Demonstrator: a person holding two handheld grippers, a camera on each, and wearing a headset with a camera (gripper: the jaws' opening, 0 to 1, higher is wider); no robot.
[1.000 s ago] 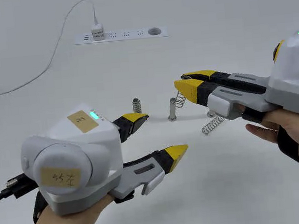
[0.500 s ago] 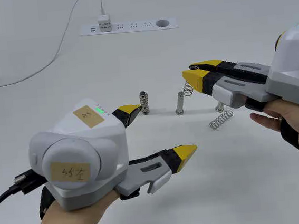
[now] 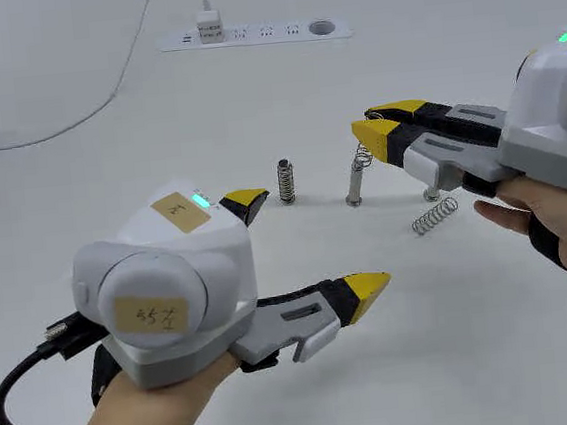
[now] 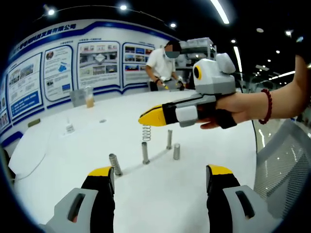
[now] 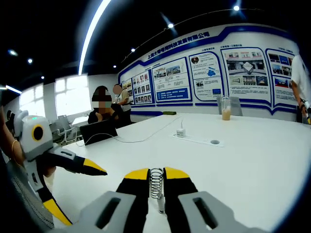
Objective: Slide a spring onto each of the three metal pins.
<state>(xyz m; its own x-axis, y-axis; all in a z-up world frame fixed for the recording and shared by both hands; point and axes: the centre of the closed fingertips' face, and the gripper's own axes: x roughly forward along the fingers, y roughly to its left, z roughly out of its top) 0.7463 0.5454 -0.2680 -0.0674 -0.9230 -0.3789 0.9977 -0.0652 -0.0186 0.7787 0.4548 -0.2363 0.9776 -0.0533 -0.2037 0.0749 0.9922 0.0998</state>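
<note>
Second pin in hand: the right gripper (image 3: pixel 363 122) pinches a spring (image 3: pixel 362 154) just above the middle pin (image 3: pixel 353 184). The left gripper (image 3: pixel 307 245) is spread and empty. Next, as judged: lower the spring squarely down the pin, then release.

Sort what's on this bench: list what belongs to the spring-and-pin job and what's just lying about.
Job: spring gripped in the right tool; middle pin under it; right pin; left pin, spring already on; loose spring on the table; open left tool.
Lying about: power strip; charger plugged into it.
</note>
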